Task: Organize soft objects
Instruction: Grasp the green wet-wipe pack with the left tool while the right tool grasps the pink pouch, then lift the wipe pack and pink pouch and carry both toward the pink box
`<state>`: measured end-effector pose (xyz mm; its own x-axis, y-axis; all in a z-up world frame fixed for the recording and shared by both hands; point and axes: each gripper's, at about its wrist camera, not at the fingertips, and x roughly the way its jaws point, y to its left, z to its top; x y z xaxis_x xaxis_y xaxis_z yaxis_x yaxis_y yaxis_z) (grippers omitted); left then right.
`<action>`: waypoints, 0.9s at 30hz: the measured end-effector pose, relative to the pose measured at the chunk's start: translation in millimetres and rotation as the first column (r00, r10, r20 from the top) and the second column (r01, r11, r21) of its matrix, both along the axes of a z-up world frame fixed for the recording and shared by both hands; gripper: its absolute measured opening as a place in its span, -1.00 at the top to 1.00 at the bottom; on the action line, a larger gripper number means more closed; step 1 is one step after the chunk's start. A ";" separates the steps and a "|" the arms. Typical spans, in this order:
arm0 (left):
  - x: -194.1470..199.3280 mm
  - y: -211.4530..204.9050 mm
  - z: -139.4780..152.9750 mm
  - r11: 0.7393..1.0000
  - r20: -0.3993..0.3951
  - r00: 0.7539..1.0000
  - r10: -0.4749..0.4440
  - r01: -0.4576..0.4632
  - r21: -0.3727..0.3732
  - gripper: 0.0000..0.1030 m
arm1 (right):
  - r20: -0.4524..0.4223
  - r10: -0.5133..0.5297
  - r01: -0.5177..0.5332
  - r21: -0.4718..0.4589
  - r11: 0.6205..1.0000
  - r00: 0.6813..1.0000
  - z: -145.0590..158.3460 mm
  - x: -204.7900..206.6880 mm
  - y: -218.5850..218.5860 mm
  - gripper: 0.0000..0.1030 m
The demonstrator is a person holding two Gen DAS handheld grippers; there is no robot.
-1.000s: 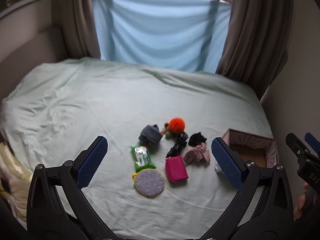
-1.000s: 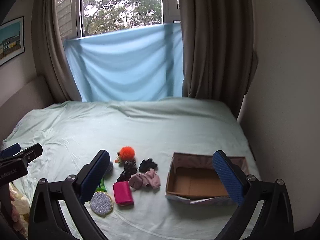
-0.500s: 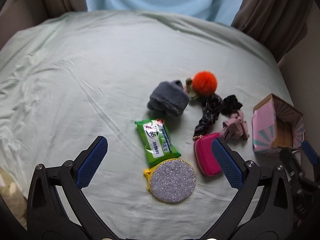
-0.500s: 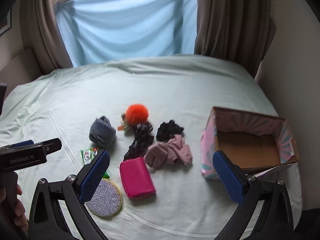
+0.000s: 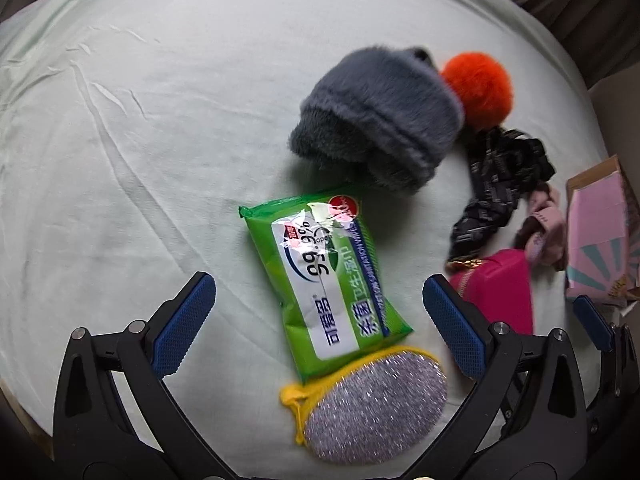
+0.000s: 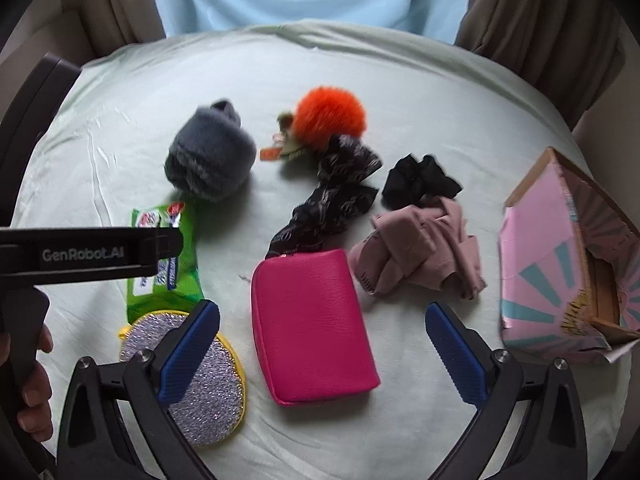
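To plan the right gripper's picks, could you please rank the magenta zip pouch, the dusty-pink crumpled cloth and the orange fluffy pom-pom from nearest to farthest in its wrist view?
1. Magenta zip pouch: between the open right gripper's fingers.
2. Dusty-pink crumpled cloth: ahead, to the right.
3. Orange fluffy pom-pom: farthest, straight ahead.

Glossy plastic wipes pack (image 5: 328,276), fuzzy grey hat (image 5: 376,120).

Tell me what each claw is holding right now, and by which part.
Nothing. The left claw is open above the green wipes pack; the right claw is open over the pink pouch.
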<state>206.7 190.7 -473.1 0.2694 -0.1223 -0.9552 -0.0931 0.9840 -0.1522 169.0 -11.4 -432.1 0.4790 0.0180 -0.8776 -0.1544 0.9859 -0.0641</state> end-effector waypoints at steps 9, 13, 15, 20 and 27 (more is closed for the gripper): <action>5.2 -2.6 -31.5 1.000 -0.019 0.999 0.028 -0.028 0.015 -0.89 | -0.108 0.031 -0.036 -0.040 0.999 0.994 -45.1 7.7 5.8 -0.78; 3.8 -4.3 -34.3 0.999 -0.002 1.000 0.016 -0.016 0.031 -0.66 | -0.136 0.037 -0.040 -0.021 0.999 0.990 -53.0 11.7 5.6 -0.45; 2.1 -0.3 -31.7 0.999 0.009 1.000 0.018 -0.018 0.031 -0.43 | -0.143 0.039 -0.042 -0.019 0.999 0.989 -55.3 13.6 5.7 -0.41; 1.7 11.3 -27.8 0.998 0.024 0.998 0.053 -0.052 -0.026 -0.11 | -0.147 0.051 -0.053 -0.007 0.999 0.988 -59.3 14.7 8.2 -0.16; -7.0 16.0 -27.1 0.998 0.044 0.998 0.044 -0.043 -0.038 0.09 | -0.143 0.027 -0.027 0.003 1.000 0.989 -49.0 14.8 10.2 0.09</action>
<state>199.7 206.8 -500.2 0.3173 -0.1447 -0.9372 -0.1279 0.9727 -0.1935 183.8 -1.1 -481.1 0.3482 0.0299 -0.9370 -0.1886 0.9813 -0.0388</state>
